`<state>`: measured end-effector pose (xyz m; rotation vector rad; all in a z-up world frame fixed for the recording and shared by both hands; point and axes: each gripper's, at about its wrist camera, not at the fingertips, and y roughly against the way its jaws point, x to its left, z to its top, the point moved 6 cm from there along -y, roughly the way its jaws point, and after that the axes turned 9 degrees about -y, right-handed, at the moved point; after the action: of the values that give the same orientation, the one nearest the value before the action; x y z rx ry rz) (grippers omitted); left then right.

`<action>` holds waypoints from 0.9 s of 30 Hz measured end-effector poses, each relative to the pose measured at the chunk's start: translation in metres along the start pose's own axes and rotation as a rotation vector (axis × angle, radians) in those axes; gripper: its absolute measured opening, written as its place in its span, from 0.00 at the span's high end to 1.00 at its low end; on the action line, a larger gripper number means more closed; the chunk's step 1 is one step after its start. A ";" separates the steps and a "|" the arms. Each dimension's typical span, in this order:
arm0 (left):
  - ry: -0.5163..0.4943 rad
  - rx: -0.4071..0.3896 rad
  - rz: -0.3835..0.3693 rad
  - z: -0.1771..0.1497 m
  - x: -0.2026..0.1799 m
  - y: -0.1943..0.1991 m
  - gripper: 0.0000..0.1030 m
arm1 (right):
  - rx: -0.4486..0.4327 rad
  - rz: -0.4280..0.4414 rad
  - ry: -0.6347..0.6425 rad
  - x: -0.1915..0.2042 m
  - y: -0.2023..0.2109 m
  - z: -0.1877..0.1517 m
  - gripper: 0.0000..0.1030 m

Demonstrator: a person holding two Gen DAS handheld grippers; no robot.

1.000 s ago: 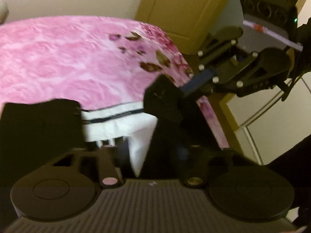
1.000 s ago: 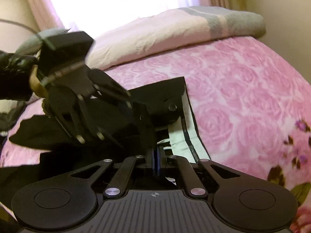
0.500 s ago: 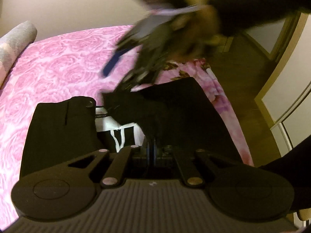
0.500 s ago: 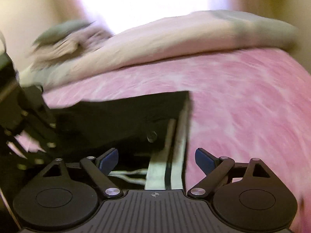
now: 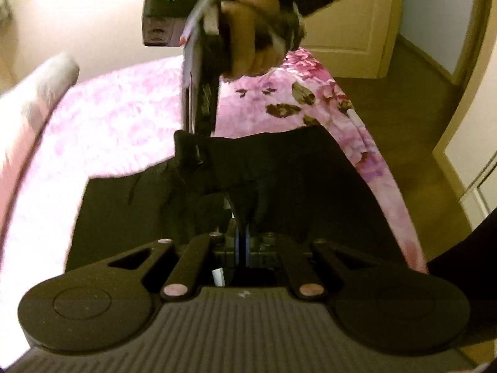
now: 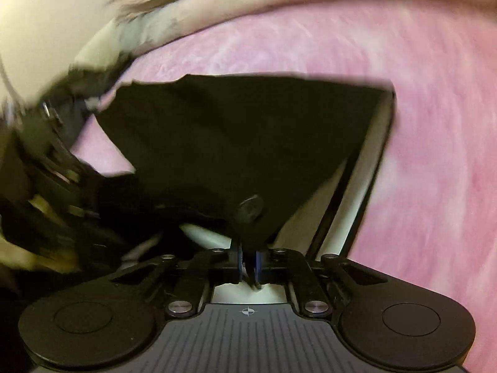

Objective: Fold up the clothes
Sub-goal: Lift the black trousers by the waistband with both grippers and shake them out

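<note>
The black garment [image 6: 242,136] lies spread on the pink bed [image 6: 435,124], and a fold of it runs straight up into both of my jaws. My right gripper [image 6: 248,264] has just been closing its jaws; they now stand almost together, with a point of the black cloth pinched between the blue pads, just below a dark round button [image 6: 250,209]. My left gripper [image 5: 242,245] has its jaws pressed tight together on a raised ridge of the same cloth. In the left wrist view my right hand [image 5: 248,40] comes down from above, and its gripper meets the far edge of the garment. The cloth is plain black and creased where it is lifted. Along its right edge in the right wrist view a white lining [image 6: 366,180] with a dark stripe shows. The bed's far corner carries a flower print [image 5: 298,93].
</note>
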<state>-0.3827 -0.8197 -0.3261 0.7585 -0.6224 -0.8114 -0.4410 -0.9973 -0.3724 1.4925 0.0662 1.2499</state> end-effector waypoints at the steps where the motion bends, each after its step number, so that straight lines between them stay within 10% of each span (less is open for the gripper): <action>1: -0.003 0.001 0.005 0.001 0.002 -0.001 0.99 | 0.006 0.059 -0.076 -0.003 0.007 0.000 0.94; 6: 0.074 0.039 0.034 -0.006 0.017 -0.019 0.95 | -0.041 -0.009 -0.167 -0.025 -0.004 0.001 0.93; 8: 0.140 0.082 0.045 -0.014 0.028 -0.034 0.90 | -0.077 -0.128 -0.171 -0.036 -0.015 -0.003 0.50; 10: 0.230 0.113 0.050 -0.022 0.043 -0.050 0.87 | -0.136 -0.239 -0.152 -0.038 -0.018 -0.010 0.33; 19: 0.388 0.161 0.150 -0.044 0.086 -0.049 0.87 | -0.516 -0.292 -0.275 -0.016 0.036 -0.052 0.33; 27: 0.493 0.353 0.239 -0.134 0.059 0.043 0.87 | -0.257 -0.318 -0.095 0.016 -0.043 -0.066 0.33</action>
<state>-0.2350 -0.8010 -0.3586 1.1360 -0.4010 -0.2742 -0.4564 -0.9264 -0.4067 1.2594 0.0734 0.8949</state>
